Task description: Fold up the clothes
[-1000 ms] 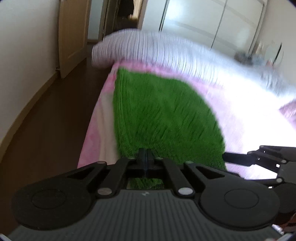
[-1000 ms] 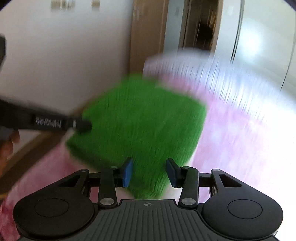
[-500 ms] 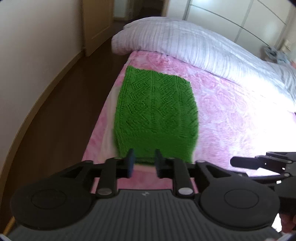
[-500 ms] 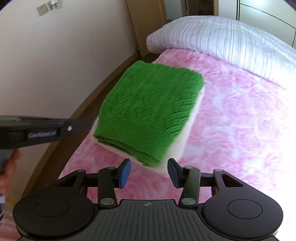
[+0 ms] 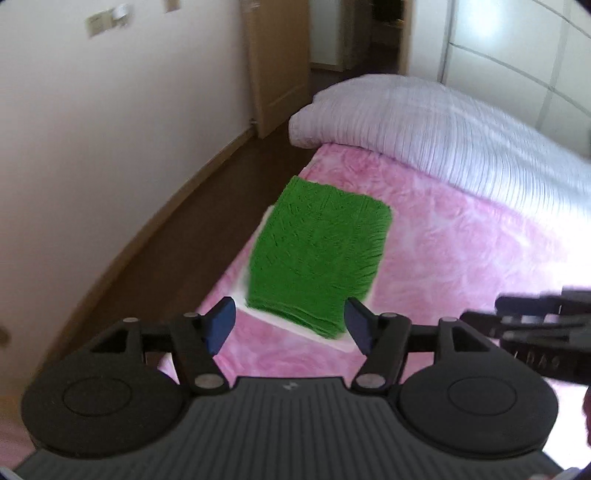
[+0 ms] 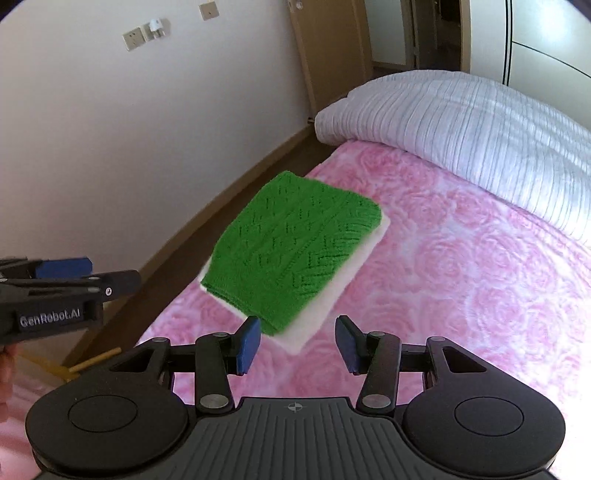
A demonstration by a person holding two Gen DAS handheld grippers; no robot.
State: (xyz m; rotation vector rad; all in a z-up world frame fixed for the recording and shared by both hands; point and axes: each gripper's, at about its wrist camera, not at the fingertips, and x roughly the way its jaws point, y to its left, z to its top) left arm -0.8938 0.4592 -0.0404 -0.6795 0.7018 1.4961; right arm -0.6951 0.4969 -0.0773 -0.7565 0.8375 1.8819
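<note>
right wrist view: both grippers, left (image 5: 290,323) and right (image 6: 297,341), fingers now apart, backed off the folded green knitted sweater (image 6: 291,251) lying square on a white folded cloth (image 6: 332,295); fold looks done.

A bedroom in a home. A bed with a pink rose-patterned cover (image 6: 461,280) fills the lower right, a white striped duvet (image 6: 461,122) bunched across the upper right. Wooden floor (image 5: 177,240) runs along the left, with wall switches (image 6: 147,33) at upper left and a wooden door (image 6: 332,48) and pale wardrobe doors (image 5: 517,55) at top.
</note>
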